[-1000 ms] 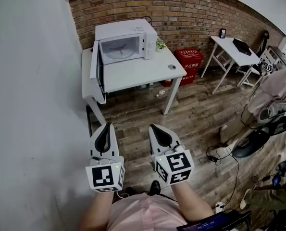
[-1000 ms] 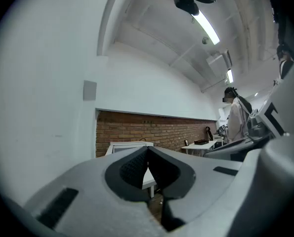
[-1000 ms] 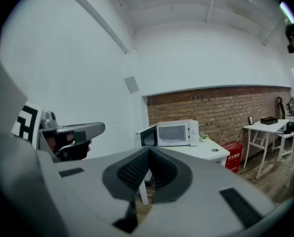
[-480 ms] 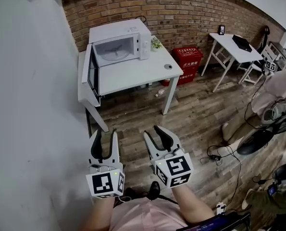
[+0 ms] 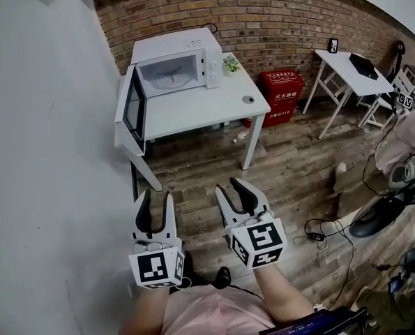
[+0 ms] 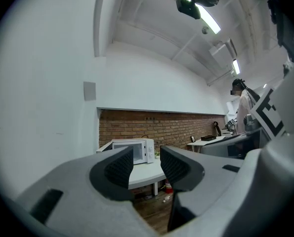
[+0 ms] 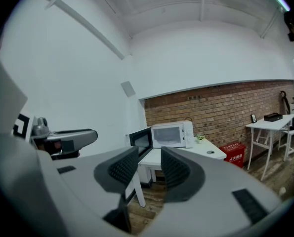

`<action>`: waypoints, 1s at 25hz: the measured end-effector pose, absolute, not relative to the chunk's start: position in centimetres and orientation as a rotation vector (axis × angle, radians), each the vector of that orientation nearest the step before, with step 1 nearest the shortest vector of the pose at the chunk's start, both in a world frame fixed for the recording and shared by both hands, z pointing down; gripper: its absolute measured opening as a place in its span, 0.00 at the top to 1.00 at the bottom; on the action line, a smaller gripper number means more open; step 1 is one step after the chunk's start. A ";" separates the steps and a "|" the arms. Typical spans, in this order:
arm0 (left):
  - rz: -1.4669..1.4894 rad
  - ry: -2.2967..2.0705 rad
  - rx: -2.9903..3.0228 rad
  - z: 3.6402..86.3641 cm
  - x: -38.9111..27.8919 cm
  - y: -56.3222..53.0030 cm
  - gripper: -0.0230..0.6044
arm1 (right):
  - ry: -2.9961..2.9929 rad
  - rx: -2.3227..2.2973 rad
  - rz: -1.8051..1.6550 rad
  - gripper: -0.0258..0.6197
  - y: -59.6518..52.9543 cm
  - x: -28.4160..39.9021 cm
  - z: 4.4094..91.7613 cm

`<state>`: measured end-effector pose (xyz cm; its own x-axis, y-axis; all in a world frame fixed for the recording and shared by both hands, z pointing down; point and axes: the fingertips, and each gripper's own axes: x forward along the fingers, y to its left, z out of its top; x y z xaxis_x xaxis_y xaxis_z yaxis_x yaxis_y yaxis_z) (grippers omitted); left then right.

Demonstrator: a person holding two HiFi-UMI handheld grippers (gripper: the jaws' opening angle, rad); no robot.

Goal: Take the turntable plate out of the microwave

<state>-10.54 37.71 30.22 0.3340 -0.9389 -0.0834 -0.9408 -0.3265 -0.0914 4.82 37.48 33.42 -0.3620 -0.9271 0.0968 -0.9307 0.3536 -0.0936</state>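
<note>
A white microwave (image 5: 176, 61) stands at the back of a white table (image 5: 200, 110), its door (image 5: 132, 110) swung open to the left. Inside the cavity the pale round turntable plate (image 5: 171, 82) shows faintly. Both grippers hang over the wooden floor well short of the table. My left gripper (image 5: 156, 199) is open with nothing between its jaws; they have just opened from shut and eased back a little. My right gripper (image 5: 231, 188) did the same and is also empty. The microwave (image 6: 132, 152) (image 7: 169, 135) shows far off between the jaws in both gripper views.
A small potted plant (image 5: 231, 64) and a small grey disc (image 5: 248, 99) sit on the table. A red box (image 5: 282, 89) stands by the brick wall and a second white table (image 5: 357, 68) at the right. Cables (image 5: 319, 232) lie on the floor. A white wall (image 5: 47, 152) runs along the left.
Both grippers were shut a second ago and now stand open. They sit slightly lower in the head view, and the view itself has shifted a little.
</note>
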 end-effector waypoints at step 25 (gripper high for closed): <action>-0.141 1.753 -2.522 34.6 -11.2 14.3 0.69 | -2.455 1.730 0.347 0.73 13.3 5.2 38.1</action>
